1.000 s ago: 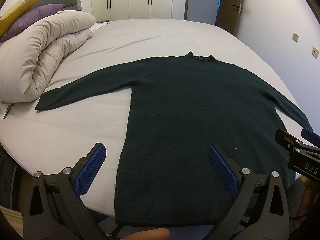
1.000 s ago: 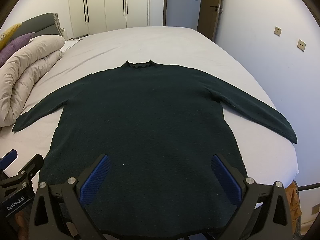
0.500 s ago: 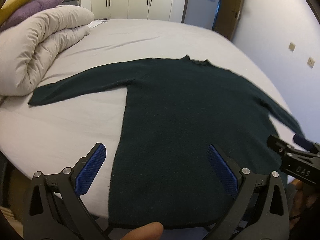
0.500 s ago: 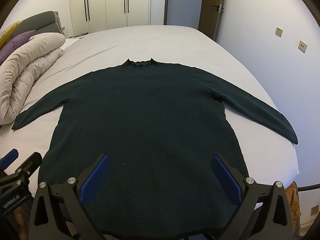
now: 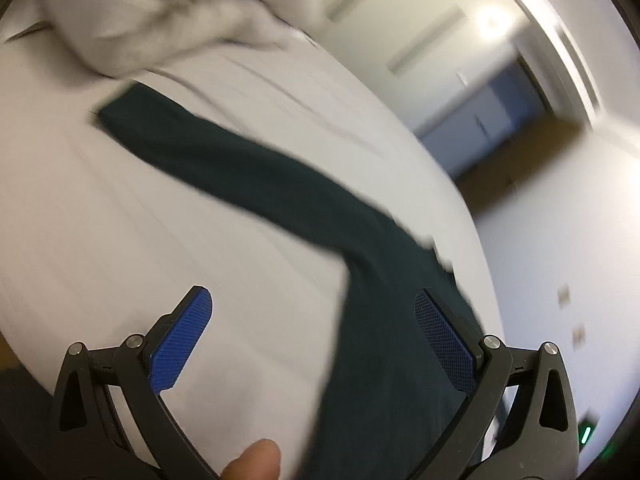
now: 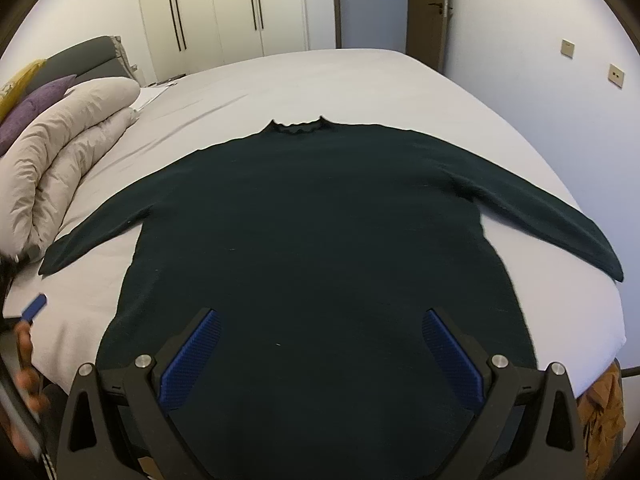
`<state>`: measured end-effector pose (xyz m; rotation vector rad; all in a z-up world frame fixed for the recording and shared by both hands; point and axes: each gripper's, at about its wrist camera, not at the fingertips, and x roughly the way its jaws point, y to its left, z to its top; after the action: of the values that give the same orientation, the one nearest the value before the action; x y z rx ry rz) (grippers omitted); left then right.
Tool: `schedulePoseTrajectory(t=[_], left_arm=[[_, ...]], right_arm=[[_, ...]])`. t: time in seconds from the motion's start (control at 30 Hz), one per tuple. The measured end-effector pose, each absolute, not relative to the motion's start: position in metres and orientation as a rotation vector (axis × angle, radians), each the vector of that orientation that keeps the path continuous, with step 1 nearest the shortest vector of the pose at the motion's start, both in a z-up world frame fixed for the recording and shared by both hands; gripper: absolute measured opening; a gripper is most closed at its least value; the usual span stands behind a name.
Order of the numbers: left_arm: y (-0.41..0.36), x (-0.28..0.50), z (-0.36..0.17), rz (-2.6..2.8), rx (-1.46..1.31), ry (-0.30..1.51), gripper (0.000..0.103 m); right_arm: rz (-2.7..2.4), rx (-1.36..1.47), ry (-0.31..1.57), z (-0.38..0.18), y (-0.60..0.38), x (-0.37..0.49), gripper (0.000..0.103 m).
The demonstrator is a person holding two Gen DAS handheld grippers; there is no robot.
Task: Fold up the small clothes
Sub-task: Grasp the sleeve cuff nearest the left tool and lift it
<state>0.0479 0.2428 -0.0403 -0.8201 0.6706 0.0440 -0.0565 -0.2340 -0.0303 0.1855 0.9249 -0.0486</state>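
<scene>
The sweater (image 6: pixel 320 248), dark green, lies flat and face-up on the bed (image 6: pixel 360 80), collar toward the far end, both sleeves spread out to the sides, hem at the near edge. The right tool (image 6: pixel 318 350) hangs above the hem area with its blue pads wide apart, gripping nothing. In the left wrist view, which is blurred and tilted, the sweater's left sleeve (image 5: pixel 224 156) runs diagonally across the sheet; the left tool (image 5: pixel 314 336) is over the bed beside the sweater's body, pads spread wide, empty. A fingertip (image 5: pixel 254 460) shows at the bottom edge of that view. A rolled duvet (image 6: pixel 60 152) sits on the bed left of the sweater, near the sleeve's cuff, with a purple pillow (image 6: pixel 36 104) behind it. Wardrobes (image 6: pixel 224 4) and a door (image 6: pixel 428 8) stand beyond the bed.
</scene>
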Motion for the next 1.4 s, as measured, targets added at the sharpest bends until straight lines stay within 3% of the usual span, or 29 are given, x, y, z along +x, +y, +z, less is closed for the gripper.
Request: schedulePoseTrajectory(t=[0.3,0.83,0.87,0.93,0.97,1.03,1.1,1.3,1.4], left_arm=[[0.376,0.076,-0.103,0.136,-1.407,0.626,0.103],[0.405,0.118,-0.151,0.218,-1.609,0.466,0.100],[0.407,0.121,-0.153,0.203,-1.618,0.451,0.097],[0.409,0.126,-0.160,0.171,-1.640,0.445,0.077],[0.410,0.128,-0.165,0.162,-1.659,0.442,0.072],[0.411,0.128,-0.175,0.141,-1.696,0.424,0.047],[0.411,0.126,-0.184,0.138,-1.719,0.414,0.032],[0.405,0.135,-0.172,0.167,-1.581,0.465,0.017],[0.389,0.151,-0.148,0.166,-1.448,0.519,0.011]], right_arm=[[0.005,0.167,0.999,-0.051,-0.207,-0.026,0.103],[0.004,0.176,1.063,-0.074,-0.199,-0.001,0.103],[0.006,0.175,1.063,-0.074,-0.198,0.000,0.103],[0.010,0.171,1.063,-0.074,-0.197,0.001,0.103],[0.011,0.170,1.063,-0.074,-0.197,0.002,0.103],[0.010,0.169,1.061,-0.074,-0.197,0.003,0.103],[0.007,0.174,1.059,-0.075,-0.198,0.004,0.103],[0.012,0.206,1.050,-0.078,-0.203,0.010,0.103],[0.021,0.244,1.053,-0.082,-0.212,0.014,0.097]])
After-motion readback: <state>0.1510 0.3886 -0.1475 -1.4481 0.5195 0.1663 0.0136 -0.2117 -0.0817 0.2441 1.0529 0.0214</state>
